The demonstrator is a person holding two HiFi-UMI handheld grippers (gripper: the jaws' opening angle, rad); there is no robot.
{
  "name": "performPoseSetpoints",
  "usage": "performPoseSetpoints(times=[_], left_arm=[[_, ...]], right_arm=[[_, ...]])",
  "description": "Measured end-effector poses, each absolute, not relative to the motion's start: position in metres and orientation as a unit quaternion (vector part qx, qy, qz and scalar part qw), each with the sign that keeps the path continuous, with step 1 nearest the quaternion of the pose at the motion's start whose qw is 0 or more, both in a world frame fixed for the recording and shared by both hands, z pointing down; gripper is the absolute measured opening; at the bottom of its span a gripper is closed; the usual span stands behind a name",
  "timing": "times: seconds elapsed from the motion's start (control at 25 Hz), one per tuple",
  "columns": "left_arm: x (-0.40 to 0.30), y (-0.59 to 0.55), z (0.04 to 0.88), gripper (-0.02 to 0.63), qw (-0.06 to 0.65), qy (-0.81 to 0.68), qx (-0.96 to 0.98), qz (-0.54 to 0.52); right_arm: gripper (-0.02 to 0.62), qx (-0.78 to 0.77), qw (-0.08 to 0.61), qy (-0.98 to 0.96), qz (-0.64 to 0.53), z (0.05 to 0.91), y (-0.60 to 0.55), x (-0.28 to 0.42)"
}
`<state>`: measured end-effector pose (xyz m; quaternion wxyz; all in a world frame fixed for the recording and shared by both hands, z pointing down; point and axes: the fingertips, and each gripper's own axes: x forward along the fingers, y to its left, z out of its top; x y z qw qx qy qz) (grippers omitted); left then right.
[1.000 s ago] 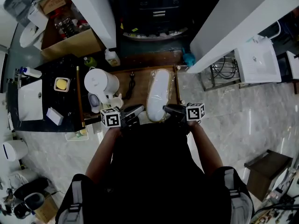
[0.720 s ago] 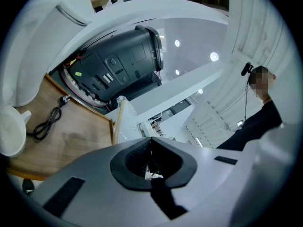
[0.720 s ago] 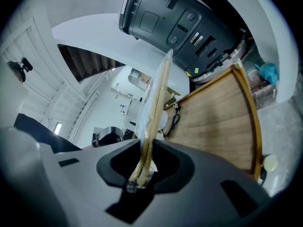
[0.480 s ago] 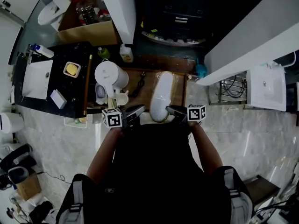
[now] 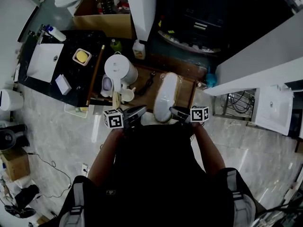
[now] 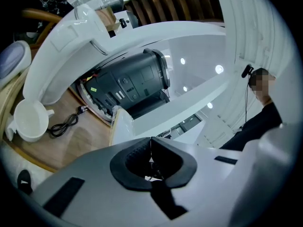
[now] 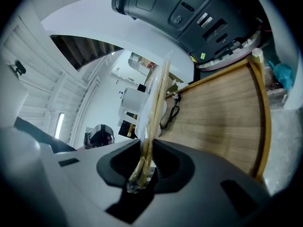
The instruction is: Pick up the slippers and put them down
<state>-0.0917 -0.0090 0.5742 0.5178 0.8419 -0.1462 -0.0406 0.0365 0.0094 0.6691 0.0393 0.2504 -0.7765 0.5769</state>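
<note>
Two forearms reach forward side by side in the head view, each ending at the near edge of the wooden tray (image 5: 184, 90). The left gripper (image 5: 138, 111) and right gripper (image 5: 176, 111) angle inward towards each other. Between them, the slippers (image 5: 165, 94), white and wrapped in clear film, lie lengthwise down the tray's middle. From up here I cannot read either grip.

My left gripper view settles that side: the left gripper (image 6: 150, 141) has its jaws closed tip to tip, with nothing I can make out between them. The slippers (image 6: 120, 124) sit just beyond, over the tray. This view alone shows a white cup (image 6: 29, 122) and a black cable (image 6: 64, 124) on the tray's left part.

My right gripper view shows what the head view hides. The right gripper (image 7: 144, 148) is narrowed onto the thin tan edge of the slippers (image 7: 154, 108), with film bunched between the pads and the pack seen edge-on above the tray (image 7: 222, 112).
</note>
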Motion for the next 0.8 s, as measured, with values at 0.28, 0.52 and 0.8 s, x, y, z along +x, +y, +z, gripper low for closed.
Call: performPoseSetpoints(times=[0.28, 0.52, 0.8], left_arm=[[-0.096, -0.013, 0.575, 0.012, 0.515, -0.174, 0.838, -0.055], [-0.102, -0.016, 0.573, 0.012, 0.511, -0.197, 0.834, -0.064], [-0.110, -0.020, 0.574, 0.012, 0.510, -0.216, 0.830, -0.066]], right_arm=[[0.086, 0.233, 0.056, -0.776, 0.584, 0.680, -0.003, 0.038], [0.086, 0.226, 0.080, -0.767, 0.595, 0.699, -0.007, 0.042], [0.086, 0.232, 0.097, -0.754, 0.607, 0.721, -0.013, 0.047]])
